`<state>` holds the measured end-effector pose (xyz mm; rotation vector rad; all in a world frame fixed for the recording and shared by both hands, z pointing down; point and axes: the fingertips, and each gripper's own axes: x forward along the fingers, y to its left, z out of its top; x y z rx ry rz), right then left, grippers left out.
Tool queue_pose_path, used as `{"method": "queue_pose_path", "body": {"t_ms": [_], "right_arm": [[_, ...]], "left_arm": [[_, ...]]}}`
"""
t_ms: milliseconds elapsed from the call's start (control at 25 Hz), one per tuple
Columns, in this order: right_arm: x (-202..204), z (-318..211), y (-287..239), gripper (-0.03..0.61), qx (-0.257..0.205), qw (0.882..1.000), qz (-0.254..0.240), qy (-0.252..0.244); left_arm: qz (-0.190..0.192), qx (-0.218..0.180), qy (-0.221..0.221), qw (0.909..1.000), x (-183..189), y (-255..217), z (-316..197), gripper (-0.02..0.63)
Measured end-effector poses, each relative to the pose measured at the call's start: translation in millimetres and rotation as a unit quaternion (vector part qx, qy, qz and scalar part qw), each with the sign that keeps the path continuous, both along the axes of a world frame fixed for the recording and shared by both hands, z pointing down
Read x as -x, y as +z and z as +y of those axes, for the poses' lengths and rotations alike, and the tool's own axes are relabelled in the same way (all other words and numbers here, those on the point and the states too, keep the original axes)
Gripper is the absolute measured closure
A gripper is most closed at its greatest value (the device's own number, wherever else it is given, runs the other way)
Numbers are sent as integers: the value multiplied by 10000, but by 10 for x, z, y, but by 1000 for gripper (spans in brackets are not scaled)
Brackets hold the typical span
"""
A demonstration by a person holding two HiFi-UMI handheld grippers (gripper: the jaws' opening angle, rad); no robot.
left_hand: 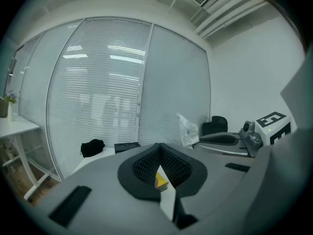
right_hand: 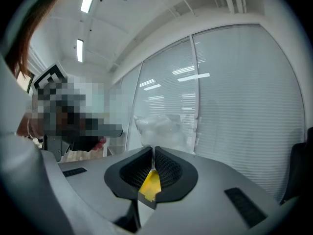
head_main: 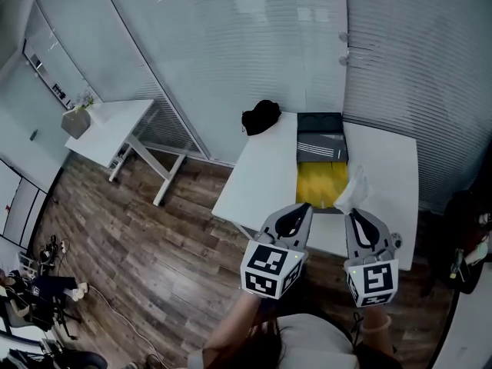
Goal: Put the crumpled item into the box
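Observation:
The crumpled item is a white, plastic-looking wad. My right gripper is shut on its lower end and holds it up over the near right corner of the box. The box lies open on the white table, with a yellow inside and a dark lid folded back behind it. In the right gripper view the wad stands just past the closed jaws of my right gripper. My left gripper hovers at the box's near left corner, shut with nothing in it. From the left gripper view, my left gripper points along the table and the wad shows to the right.
A black bundle lies on the table's far left corner. Blinds over glass walls close off the back and the right. A second white table with a plant pot stands far left over wood floor. A dark chair is at the right.

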<state>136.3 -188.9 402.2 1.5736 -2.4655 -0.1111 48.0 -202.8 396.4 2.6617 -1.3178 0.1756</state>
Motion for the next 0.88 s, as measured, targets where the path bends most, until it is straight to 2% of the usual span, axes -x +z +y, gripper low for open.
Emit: {"method": "queue_pose_path", "body": {"t_ms": [440,880], "right_arm": [[165,-738,273,534,333,9978,565,-130],[247,-1227,802,534,773,9856,1461,-361]], "left_arm": [[-7,71,123,9999,123,82,-738,598],[37,200,170,9997,265,226,-1175,598]]}}
